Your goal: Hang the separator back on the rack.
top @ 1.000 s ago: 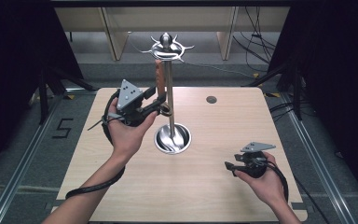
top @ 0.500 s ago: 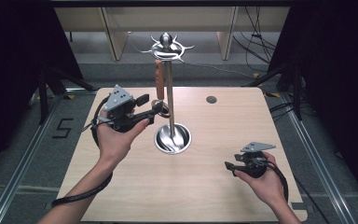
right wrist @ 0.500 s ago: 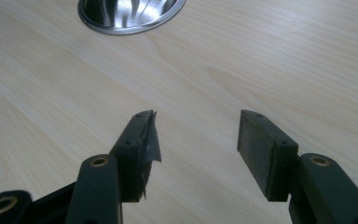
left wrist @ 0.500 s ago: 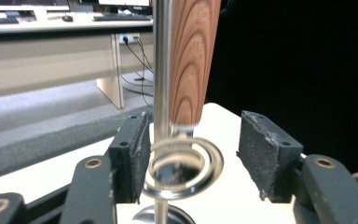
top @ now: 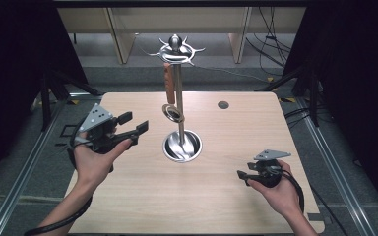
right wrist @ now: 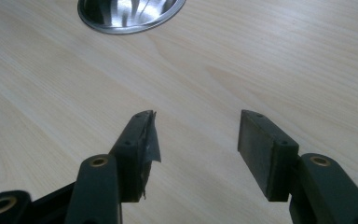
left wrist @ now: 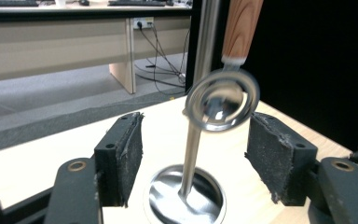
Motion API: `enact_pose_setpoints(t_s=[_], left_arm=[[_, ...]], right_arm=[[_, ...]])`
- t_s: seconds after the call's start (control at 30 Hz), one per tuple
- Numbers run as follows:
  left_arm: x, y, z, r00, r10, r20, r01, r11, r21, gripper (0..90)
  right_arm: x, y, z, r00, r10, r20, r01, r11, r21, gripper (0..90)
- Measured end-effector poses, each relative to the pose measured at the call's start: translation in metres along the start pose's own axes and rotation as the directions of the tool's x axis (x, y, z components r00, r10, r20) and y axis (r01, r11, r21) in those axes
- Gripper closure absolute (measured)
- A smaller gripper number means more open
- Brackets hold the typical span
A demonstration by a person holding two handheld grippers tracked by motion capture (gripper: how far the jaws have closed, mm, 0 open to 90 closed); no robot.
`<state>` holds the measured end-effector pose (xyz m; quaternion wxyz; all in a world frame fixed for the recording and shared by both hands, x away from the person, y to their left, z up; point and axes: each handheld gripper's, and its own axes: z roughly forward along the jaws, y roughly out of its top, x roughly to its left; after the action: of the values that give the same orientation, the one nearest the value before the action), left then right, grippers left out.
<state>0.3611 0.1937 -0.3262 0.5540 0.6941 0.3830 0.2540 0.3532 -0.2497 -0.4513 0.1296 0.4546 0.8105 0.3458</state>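
A steel stand rises from a round dished base at the table's middle. From one of its top hooks hangs a utensil with a wooden handle and a round metal head. My left gripper is left of the stand, apart from the utensil; its jaws have just been opening and stand wide with nothing gripped. In the left gripper view the utensil head hangs beyond the left gripper. My right gripper rests low at the table's right, open. The right gripper view has the right gripper over bare wood.
A small dark round cap sits in the tabletop behind the stand. The base's rim lies ahead of the right gripper. Wooden desk legs and cables lie on the floor beyond the table's far edge. Dark curtains flank both sides.
My left gripper has let go of the utensil's handle and drawn back left and toward the near edge, with its jaws wider. The utensil stays hanging on the stand. The right gripper has not moved.
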Motion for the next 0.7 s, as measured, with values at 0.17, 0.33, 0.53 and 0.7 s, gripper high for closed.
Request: enact_pose_setpoints(t_s=[0.17,0.33,0.53,0.7], left_arm=[[0.007,-0.023,-0.014,0.9997,-0.012,-0.019,0.013,0.9997,0.021,35.3],[0.012,-0.048,-0.023,0.9993,-0.026,-0.026,0.027,0.9984,0.049,35.3],[0.021,-0.08,-0.026,0.9992,-0.024,-0.032,0.027,0.9953,0.093,35.1],[0.03,-0.108,-0.028,0.9986,-0.021,-0.048,0.028,0.9891,0.145,35.0]], right_arm=[[0.0,0.0,0.0,1.0,0.002,0.003,-0.002,1.0,0.002,46.6],[0.001,0.0,0.001,1.0,0.005,-0.001,-0.005,1.0,-0.001,46.4],[0.0,-0.001,0.003,0.9997,-0.022,0.005,0.022,1.0,-0.011,46.3],[-0.001,-0.001,0.002,0.9999,-0.014,0.002,0.014,1.0,-0.009,46.2]])
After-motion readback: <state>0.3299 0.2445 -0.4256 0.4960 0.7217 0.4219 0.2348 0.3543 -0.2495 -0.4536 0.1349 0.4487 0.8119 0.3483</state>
